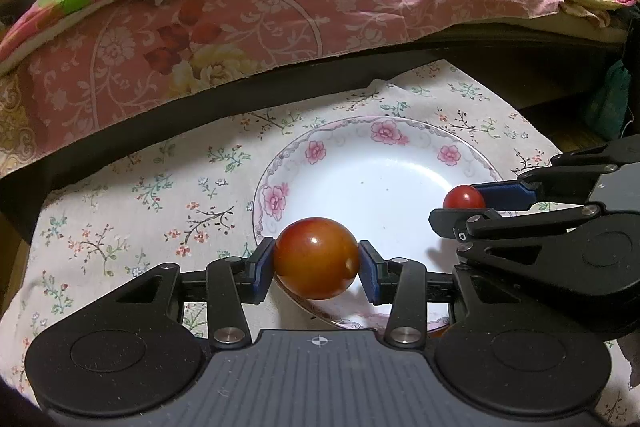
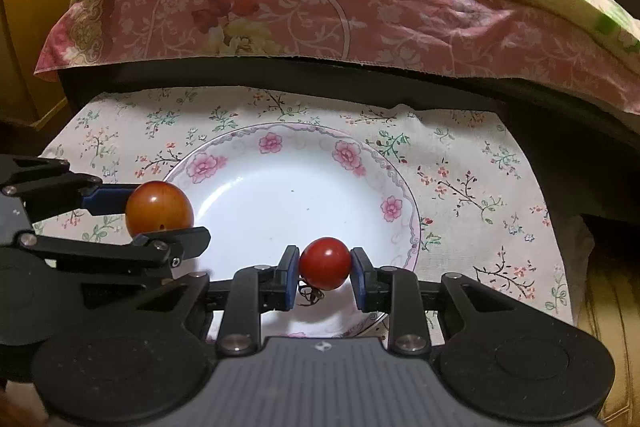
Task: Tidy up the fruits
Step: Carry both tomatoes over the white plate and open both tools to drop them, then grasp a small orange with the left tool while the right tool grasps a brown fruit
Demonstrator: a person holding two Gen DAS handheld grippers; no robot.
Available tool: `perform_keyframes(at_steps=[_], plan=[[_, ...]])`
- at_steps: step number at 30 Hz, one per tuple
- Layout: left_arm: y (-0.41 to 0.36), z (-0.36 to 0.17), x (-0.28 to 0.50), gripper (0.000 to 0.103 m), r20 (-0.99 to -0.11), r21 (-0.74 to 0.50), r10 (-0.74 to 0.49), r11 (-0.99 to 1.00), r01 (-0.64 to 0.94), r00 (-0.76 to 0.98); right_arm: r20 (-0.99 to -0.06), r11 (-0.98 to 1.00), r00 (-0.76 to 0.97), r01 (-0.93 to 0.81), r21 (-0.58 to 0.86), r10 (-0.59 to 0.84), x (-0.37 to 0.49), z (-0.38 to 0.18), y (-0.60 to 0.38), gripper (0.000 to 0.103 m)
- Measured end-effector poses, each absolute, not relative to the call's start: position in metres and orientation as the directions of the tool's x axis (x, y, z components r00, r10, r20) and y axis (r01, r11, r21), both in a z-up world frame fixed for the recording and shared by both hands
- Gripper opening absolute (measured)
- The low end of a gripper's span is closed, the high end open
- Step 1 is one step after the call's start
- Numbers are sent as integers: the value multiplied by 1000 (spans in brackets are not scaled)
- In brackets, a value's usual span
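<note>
Fruit in both: left hand-held gripper [image 1: 318, 261] clamps the larger orange-red fruit [image 1: 316, 257], right hand-held gripper [image 2: 325, 265] pinches the small red fruit [image 2: 325, 263], both over the plate [image 2: 280, 135]; lower gently before letting go.

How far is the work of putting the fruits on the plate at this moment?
Done: nothing lies on the plate yet. In hand: the left gripper is shut on the larger orange-red fruit, and the right gripper on the small red fruit; both hang over the plate's near edge. Left: setting both down and releasing them.
</note>
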State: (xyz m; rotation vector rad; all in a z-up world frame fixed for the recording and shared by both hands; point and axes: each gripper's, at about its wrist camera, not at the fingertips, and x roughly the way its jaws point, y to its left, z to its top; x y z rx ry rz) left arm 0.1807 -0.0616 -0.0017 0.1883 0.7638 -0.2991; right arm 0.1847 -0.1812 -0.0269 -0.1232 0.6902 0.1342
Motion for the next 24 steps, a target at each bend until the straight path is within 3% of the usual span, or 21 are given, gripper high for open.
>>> perform_keyframes(at_steps=[24], plan=[[-38, 25, 156, 63, -695, 79, -188, 939, 334, 694, -617, 984, 781, -167, -55, 99, 173, -17, -181, 34]])
